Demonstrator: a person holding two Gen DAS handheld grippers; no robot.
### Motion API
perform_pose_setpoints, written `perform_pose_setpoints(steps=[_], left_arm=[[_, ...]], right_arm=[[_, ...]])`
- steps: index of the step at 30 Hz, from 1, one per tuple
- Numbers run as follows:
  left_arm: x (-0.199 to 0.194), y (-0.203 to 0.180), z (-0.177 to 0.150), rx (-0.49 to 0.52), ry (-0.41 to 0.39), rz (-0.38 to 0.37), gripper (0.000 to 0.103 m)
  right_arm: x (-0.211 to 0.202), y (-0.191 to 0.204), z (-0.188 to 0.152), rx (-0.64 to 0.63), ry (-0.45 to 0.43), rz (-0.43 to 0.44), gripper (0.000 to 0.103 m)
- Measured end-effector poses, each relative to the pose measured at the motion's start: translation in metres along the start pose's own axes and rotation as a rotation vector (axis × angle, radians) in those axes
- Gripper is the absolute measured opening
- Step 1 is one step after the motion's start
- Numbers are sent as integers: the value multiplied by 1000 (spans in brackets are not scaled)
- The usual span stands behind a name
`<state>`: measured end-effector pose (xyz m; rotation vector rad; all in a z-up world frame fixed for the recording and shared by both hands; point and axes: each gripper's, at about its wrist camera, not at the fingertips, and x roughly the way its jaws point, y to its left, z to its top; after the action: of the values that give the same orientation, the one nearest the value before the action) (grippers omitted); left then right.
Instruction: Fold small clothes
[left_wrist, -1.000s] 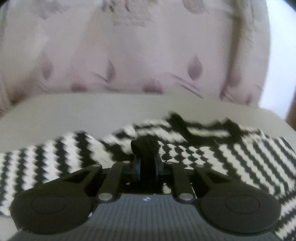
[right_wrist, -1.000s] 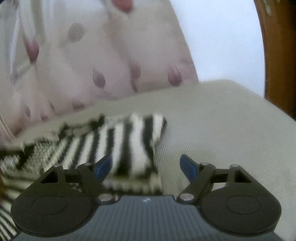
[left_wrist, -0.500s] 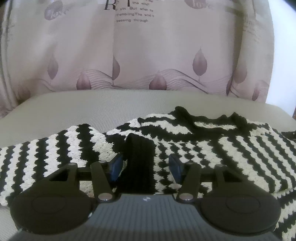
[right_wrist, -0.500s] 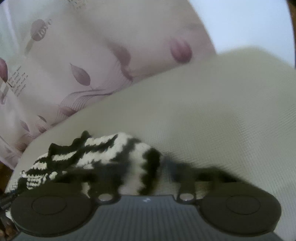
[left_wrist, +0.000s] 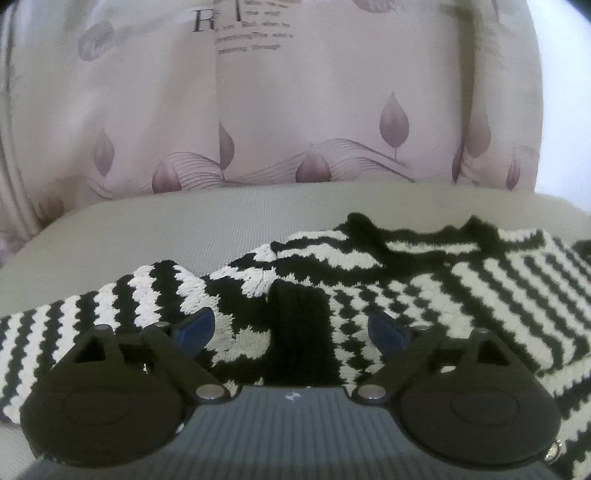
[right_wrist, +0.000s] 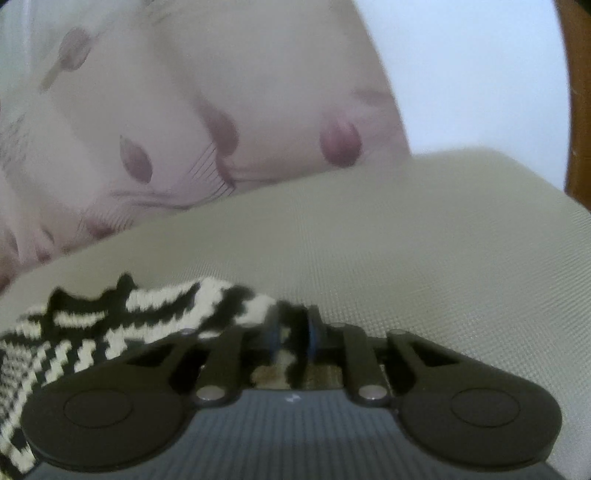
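Midway through folding in the sleeves. Nearest, left hand-held gripper (left_wrist: 291, 328) letting go, jaws opening wide around the black cuff (left_wrist: 299, 332) laid on the striped sweater (left_wrist: 480, 295). Right hand-held gripper (right_wrist: 291, 338) clenched on the other sleeve (right_wrist: 207, 306), probably by its cuff, though blurred. Sweater flat on the grey surface (left_wrist: 184, 229), curtain (left_wrist: 295, 110) beyond. Next: carry that sleeve inward across the body, then release.

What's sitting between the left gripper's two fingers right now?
In the left wrist view, the left gripper is opening over the striped sweater; its black cuff lies between the fingers, untouched.
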<state>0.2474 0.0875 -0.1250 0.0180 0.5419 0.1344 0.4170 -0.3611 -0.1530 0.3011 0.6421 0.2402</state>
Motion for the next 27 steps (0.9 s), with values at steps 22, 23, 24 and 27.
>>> perform_pose_setpoints(steps=[22,23,24,27], left_arm=[[-163,318,-49,-601,-3,392,100],[-157,330,-47,-587,22,404,100],[-151,340,-46,-580,39,421,100],[-127,361,-38,-530,94,414,100]], right_arm=[[-97,173,-126,-398,-1,207,80],[-94,174,-129,-398,14,203,80],[-90,172,-131,-391,29,206,80],[-91,172,-134,-386,36,179,80]])
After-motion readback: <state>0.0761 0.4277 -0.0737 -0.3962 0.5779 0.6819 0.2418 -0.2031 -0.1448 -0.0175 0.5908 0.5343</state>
